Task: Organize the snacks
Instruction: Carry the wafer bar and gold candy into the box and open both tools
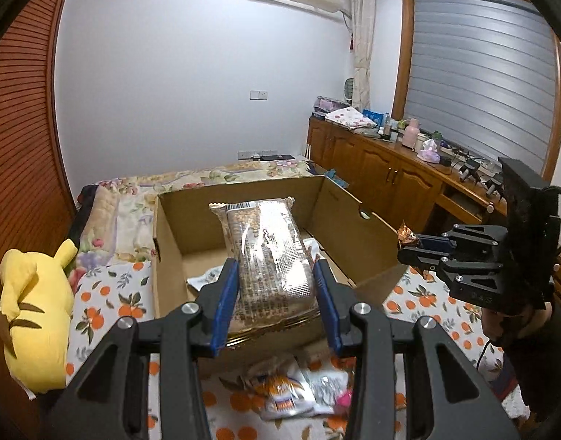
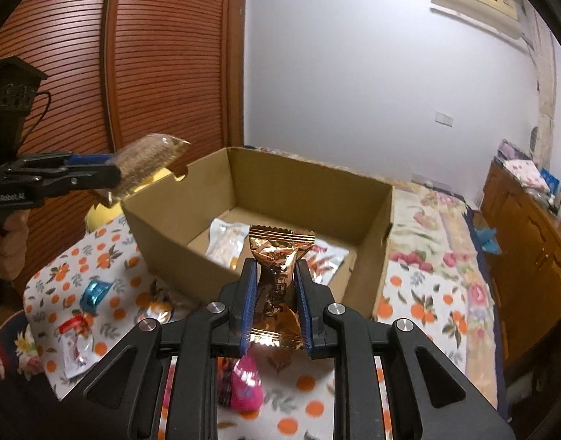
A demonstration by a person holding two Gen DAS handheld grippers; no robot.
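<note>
My left gripper [image 1: 274,273] is shut on a clear-wrapped grain bar packet [image 1: 269,253], held up in front of the open cardboard box [image 1: 353,227]. My right gripper [image 2: 274,275] is shut on a copper foil snack packet [image 2: 278,260], above the box's near wall [image 2: 170,242]. In the left wrist view the right gripper [image 1: 408,247] shows at the right with the copper packet [image 1: 407,236] at its tip. In the right wrist view the left gripper [image 2: 115,172] shows at the left with the grain bar [image 2: 148,165]. White packets [image 2: 225,244] lie on the box floor.
Loose snacks lie on the orange-print cloth [image 2: 419,308]: a blue candy [image 2: 95,291], a red-and-clear packet [image 2: 75,341], a pink one [image 2: 245,385], white packets [image 1: 291,392]. A yellow plush toy [image 1: 34,315] sits at the left. A wooden sideboard [image 1: 383,168] runs along the right.
</note>
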